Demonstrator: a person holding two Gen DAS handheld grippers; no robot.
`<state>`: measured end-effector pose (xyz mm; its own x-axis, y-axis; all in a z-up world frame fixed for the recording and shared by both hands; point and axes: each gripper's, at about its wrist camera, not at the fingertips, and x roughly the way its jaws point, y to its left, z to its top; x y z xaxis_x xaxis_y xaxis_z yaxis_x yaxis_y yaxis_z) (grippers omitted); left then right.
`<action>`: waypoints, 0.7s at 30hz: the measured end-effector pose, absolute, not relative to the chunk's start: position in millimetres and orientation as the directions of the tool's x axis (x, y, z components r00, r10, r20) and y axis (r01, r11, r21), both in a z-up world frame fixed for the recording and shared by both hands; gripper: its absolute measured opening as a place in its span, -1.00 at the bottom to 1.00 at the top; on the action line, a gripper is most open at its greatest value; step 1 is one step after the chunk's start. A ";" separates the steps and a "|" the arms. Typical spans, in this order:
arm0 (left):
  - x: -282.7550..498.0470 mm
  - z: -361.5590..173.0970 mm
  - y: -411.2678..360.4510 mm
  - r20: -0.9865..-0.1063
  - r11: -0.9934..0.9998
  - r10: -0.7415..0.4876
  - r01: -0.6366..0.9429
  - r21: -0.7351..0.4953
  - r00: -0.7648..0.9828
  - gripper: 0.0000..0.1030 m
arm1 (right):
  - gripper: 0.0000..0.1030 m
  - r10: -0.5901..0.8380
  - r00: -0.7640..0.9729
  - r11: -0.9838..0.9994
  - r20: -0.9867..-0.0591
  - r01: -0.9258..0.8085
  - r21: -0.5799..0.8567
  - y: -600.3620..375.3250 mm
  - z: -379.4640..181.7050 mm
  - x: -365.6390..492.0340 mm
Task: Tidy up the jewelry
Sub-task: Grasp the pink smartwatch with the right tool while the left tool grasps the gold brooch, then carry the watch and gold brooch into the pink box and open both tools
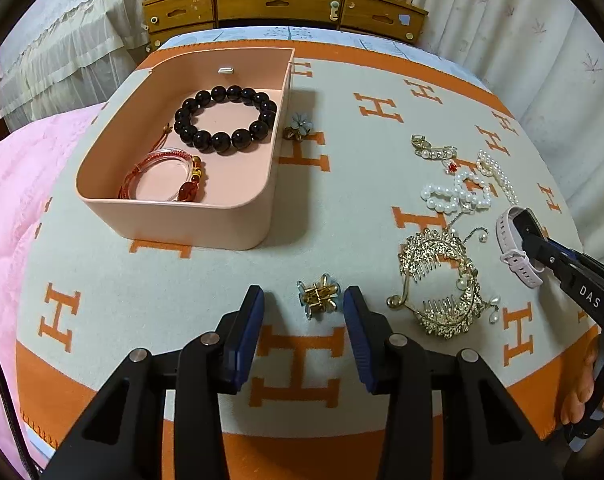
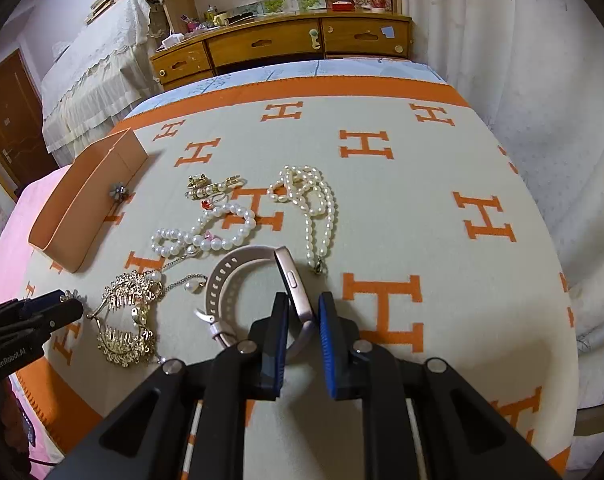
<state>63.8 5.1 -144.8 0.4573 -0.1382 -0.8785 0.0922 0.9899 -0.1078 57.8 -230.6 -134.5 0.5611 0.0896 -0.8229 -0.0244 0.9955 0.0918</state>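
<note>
- Left wrist view: left gripper (image 1: 303, 300) hangs low over the blanket (image 1: 361, 208), jaws apart w/ a small gold-and-blue flower clip (image 1: 317, 295) lying between them – pads not pressing on it, a gap shows on each side.
- Pink box (image 1: 238, 220) sits up and left of that clip, open. Inside: 1 dark bead bracelet (image 1: 225, 119) toward the far end, 1 red cord bracelet (image 1: 164, 178) w/ an amber-red charm at the near end.
- Just beside the box's right wall, on the blanket, a 2nd blue flower piece (image 1: 300, 127).
- Gold hair comb (image 1: 441, 280) w/ dangling pearls lies right of the left gripper; pearl strands (image 1: 459, 194) beyond it.
- Right wrist view: right gripper (image 2: 303, 312) is nearly closed around the pale pink smartwatch (image 2: 296, 284) – the watch body runs between the 2 blue pads, left pad seems to touch it, right pad looks a hair off, so a firm grip can't be confirmed. Strap (image 2: 226, 280) curls out to the left, resting on the blanket.
- Long pearl necklace (image 2: 313, 208) lies just beyond the watch; round-pearl bracelet (image 2: 206, 232) to its left; small pearl-and-gold clip (image 2: 212, 188) above that.
- Wooden dresser (image 2: 286, 44) at the far end of the bed.
</note>
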 end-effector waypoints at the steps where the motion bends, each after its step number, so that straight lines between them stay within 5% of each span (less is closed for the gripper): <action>1: 63.3 -144.6 4.8 -0.878 0.990 -0.135 0.092 -0.105 0.460 -0.35 | -0.71 0.088 0.563 0.996 -0.822 -0.025 0.090 -230.1 -134.3 57.5; 3: 63.2 -144.8 4.2 -0.876 0.992 -0.121 0.090 -0.089 0.466 -0.67 | -0.70 0.087 0.566 0.996 -0.820 -0.026 0.088 -230.6 -134.2 57.1; 21: 43.9 -84.7 26.9 -0.775 0.990 -0.139 0.115 -0.085 0.616 -0.68 | -0.79 0.193 0.593 0.981 -0.781 -0.094 0.171 -201.1 -99.8 49.5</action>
<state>43.9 26.9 -84.7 0.6165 -0.1386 -0.7751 0.1150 0.9897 -0.0855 49.5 -201.1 -99.8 0.5934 0.1930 -0.7814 -0.0936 0.9808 0.1711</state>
